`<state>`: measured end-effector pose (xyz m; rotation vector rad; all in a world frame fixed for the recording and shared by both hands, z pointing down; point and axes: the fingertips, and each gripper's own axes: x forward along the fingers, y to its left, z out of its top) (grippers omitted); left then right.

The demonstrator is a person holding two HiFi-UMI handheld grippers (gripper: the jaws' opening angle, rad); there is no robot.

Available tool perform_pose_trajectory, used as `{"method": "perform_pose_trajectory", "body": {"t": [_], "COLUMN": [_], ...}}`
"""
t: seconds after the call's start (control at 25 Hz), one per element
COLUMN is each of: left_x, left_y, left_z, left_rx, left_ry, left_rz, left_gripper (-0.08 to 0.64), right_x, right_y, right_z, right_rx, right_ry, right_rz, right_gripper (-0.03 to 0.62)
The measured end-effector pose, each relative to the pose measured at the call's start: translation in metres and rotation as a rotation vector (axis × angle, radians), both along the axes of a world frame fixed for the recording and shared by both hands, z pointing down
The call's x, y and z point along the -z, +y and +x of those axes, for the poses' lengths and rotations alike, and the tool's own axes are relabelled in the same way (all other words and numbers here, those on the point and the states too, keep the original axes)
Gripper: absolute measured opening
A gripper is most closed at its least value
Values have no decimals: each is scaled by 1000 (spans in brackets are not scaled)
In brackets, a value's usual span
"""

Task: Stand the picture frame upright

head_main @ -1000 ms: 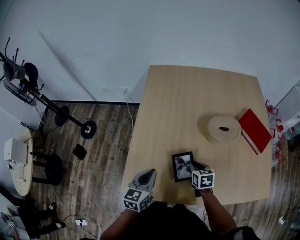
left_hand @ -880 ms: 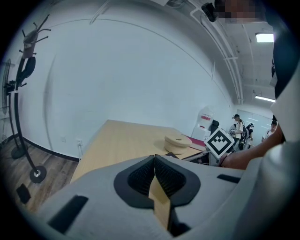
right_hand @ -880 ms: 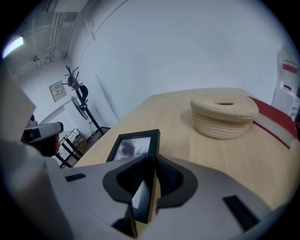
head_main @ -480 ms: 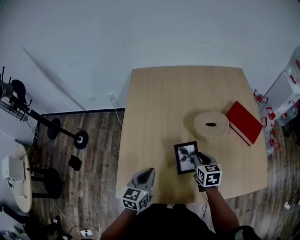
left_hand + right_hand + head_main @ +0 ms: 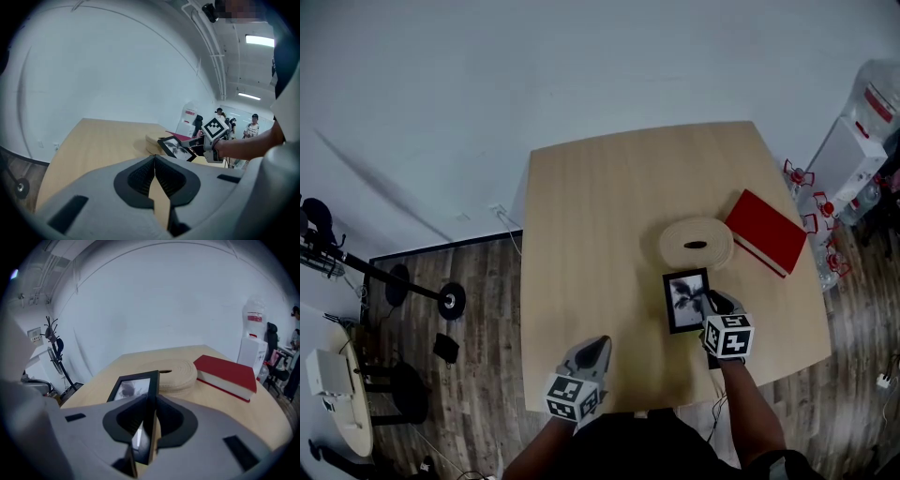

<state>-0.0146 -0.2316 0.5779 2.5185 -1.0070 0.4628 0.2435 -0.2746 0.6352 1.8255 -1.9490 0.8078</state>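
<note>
Our right gripper (image 5: 147,427) is clamped on the picture frame (image 5: 686,300), its jaws pinching the black frame's near right edge, with the glass and photo to the left of the jaws. Our left gripper (image 5: 154,164) has its jaws pressed together with nothing between them.

Our right forearm (image 5: 742,398) reaches forward from the body over the table's near edge, bare, with the marker cube on top of the gripper. Our left gripper hangs close to the body, low at the near left part of the table (image 5: 600,216), and points ahead across the wood.

The frame sits over the near right part of the table. Its face is turned up towards the head camera, and in the left gripper view it looks tilted rather than upright. We cannot tell whether its lower edge touches the wood. Just beyond it lies a round woven disc (image 5: 696,244), and a red book (image 5: 767,232) lies beside the disc to the right.
</note>
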Motion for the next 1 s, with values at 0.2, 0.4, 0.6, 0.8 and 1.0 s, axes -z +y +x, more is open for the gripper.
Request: {"method": "perform_pose_trajectory", "body": {"t": [0.2, 0.4, 0.6, 0.8, 1.0], "left_x": [-2, -3, -2, -3, -1], "left_y": [-1, 1, 2, 3, 5], "left_z": [15, 22, 24, 23, 22], "left_rx": [-22, -24, -21, -17, -25], "left_ry": [-4, -16, -25, -31, -31], "left_rz": [-1, -4, -4, -5, -9], "left_gripper": [5, 5, 5, 5, 5], "right_x": [-11, -32, -48, -52, -51], "right_y": [-10, -16, -18, -18, -18], "right_z": [34, 49, 54, 56, 54], "right_rx": [-36, -41, -41, -44, -41], "right_ry": [23, 32, 39, 52, 65], "right_rz": [-12, -66, -110, -122, -127], "right_gripper": [66, 66, 64, 64, 82]}}
